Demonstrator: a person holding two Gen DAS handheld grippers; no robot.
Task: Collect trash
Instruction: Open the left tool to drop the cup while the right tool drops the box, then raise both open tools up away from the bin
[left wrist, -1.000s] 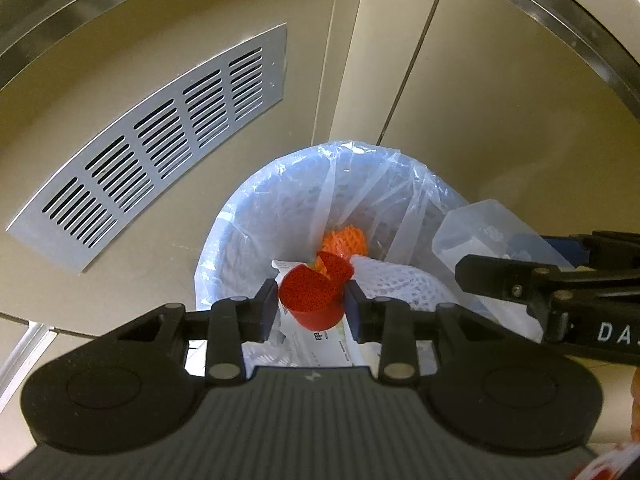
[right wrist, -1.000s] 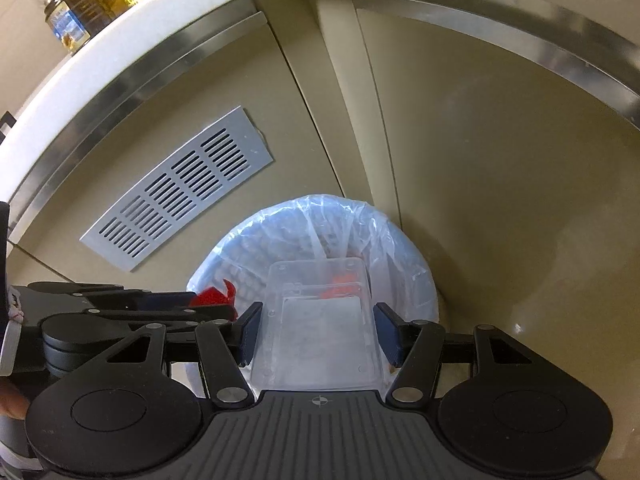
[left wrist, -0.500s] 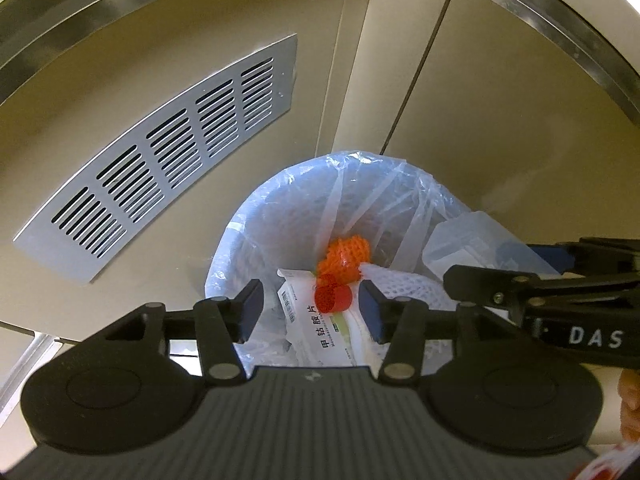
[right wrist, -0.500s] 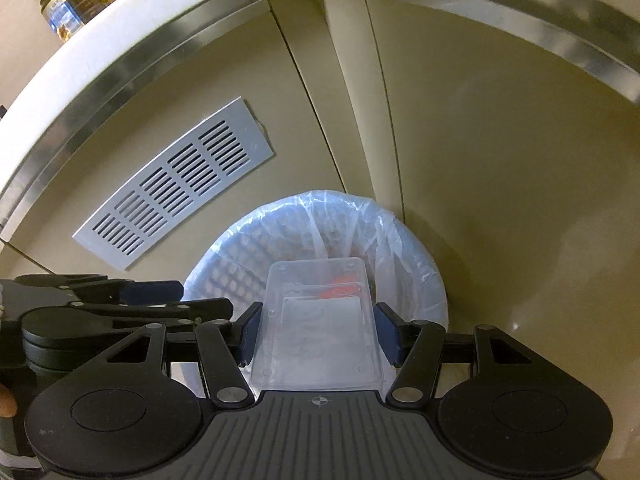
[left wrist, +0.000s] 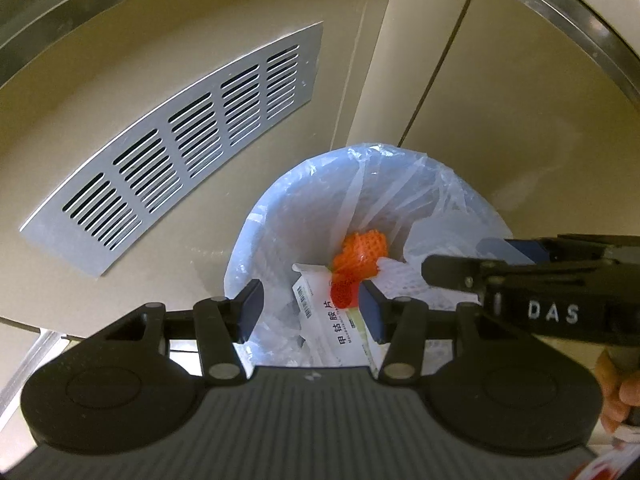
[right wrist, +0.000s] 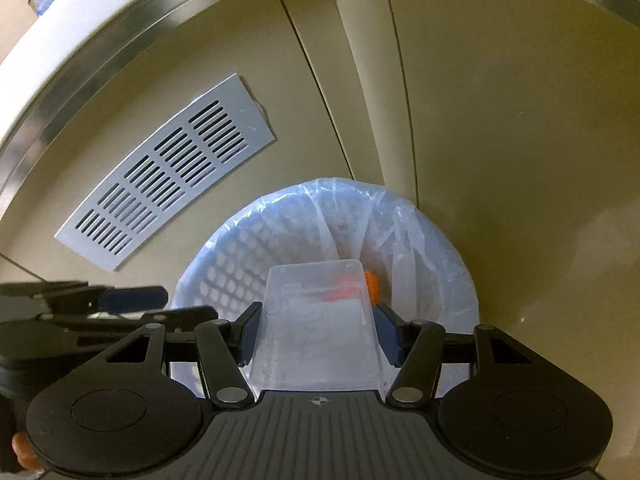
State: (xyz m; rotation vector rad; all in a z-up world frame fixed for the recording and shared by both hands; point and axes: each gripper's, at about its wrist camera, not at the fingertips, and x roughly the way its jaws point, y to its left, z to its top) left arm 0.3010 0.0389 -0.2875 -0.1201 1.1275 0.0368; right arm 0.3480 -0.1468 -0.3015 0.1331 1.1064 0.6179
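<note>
Right wrist view, nearest thing first: the right gripper (right wrist: 318,330) is clamped on a clear rectangular plastic tray (right wrist: 316,328), both pads pressing its long sides, and it's hanging right over the mouth of the round white mesh bin lined w/ a thin bluish plastic bag (right wrist: 256,256). So imo the step in hand is the drop-off, tray's at the bin but not let go yet.

Left wrist view: the left gripper (left wrist: 310,310) has its jaws apart and nothing pinched between them, it's just hovering above the same bin. Looking past its tips there's stuff already down inside the liner: a white paper medicine box w/ printed text (left wrist: 340,328), a small crumpled red plastic bit (left wrist: 343,292) lying on it, then an orange foam fruit net (left wrist: 362,254) and a white foam net (left wrist: 404,280) further in. A hand shows at the right edge, gripping the other tool.

Further back it's just a beige cabinet front w/ a silver slotted vent grille (right wrist: 168,170).

Next move, my guess: keep the tray centred over the opening, then spread the jaws so it falls in. It's wide-ish vs the rim, so it could catch on the bag edge if tilted. Left side needs to stay out of the way tbh.
</note>
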